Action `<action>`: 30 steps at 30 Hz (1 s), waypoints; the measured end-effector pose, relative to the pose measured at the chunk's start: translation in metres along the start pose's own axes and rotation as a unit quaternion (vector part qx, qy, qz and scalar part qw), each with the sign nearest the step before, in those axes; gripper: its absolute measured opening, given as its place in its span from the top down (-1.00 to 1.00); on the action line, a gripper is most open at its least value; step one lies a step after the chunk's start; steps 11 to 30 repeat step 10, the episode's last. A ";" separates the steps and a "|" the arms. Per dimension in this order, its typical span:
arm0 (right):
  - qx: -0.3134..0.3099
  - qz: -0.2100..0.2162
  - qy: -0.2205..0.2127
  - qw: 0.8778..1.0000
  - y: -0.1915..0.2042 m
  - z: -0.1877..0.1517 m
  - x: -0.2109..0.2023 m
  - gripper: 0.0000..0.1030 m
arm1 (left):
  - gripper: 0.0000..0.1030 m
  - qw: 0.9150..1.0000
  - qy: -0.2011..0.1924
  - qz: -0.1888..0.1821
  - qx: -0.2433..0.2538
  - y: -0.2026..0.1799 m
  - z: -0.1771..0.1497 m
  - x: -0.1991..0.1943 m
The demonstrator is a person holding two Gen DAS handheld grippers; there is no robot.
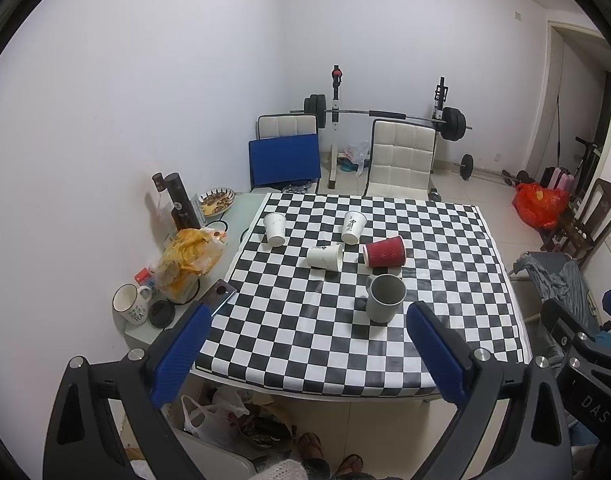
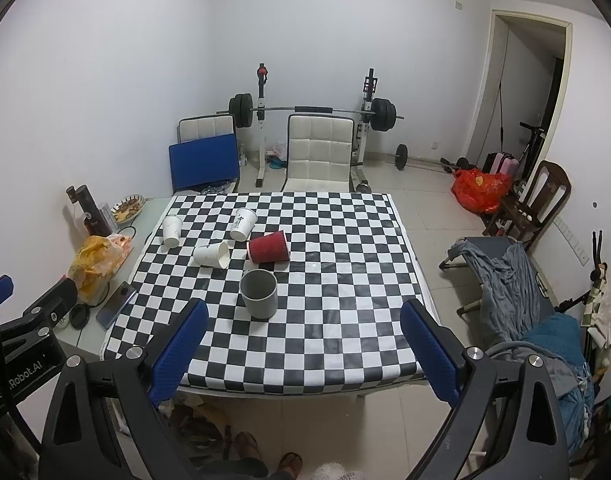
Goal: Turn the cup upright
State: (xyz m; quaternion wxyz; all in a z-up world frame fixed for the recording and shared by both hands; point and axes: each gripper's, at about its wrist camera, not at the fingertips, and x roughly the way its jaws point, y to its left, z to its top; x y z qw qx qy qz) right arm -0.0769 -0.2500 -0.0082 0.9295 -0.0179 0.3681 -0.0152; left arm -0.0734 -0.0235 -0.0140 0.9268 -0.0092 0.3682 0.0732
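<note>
On the checkered table (image 1: 305, 344) a red ribbed paper cup (image 1: 384, 251) lies on its side, as does a white paper cup (image 1: 325, 256). Two more white paper cups (image 1: 275, 229) (image 1: 353, 227) stand mouth-down behind them. A grey mug (image 1: 385, 297) stands upright in front. The same cups show in the right wrist view: red (image 2: 268, 247), lying white (image 2: 212, 255), grey mug (image 2: 259, 293). My left gripper (image 1: 309, 320) is open and empty, above the table's near edge. My right gripper (image 2: 303, 316) is open and empty, likewise held back from the cups.
Left of the cloth sit a phone (image 1: 218, 295), a yellow bag (image 1: 189, 258), a white tea mug (image 1: 130, 304), dark bottles (image 1: 181, 202) and a plate (image 1: 216, 201). Chairs (image 1: 401, 158) and a barbell rack (image 1: 385, 114) stand behind the table. A cot with clothes (image 2: 505, 276) stands to the right.
</note>
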 end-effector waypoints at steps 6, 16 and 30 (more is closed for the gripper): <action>-0.001 0.000 0.000 1.000 0.000 0.000 0.000 -0.91 | -0.94 1.000 0.001 0.001 0.000 0.001 0.000 0.001; -0.002 0.001 0.002 1.000 0.001 0.000 0.002 -0.91 | -0.94 1.000 0.001 0.000 0.001 0.001 0.000 0.002; -0.002 0.001 0.002 1.000 0.001 0.000 0.002 -0.91 | -0.94 1.000 0.001 0.000 0.001 0.001 0.000 0.002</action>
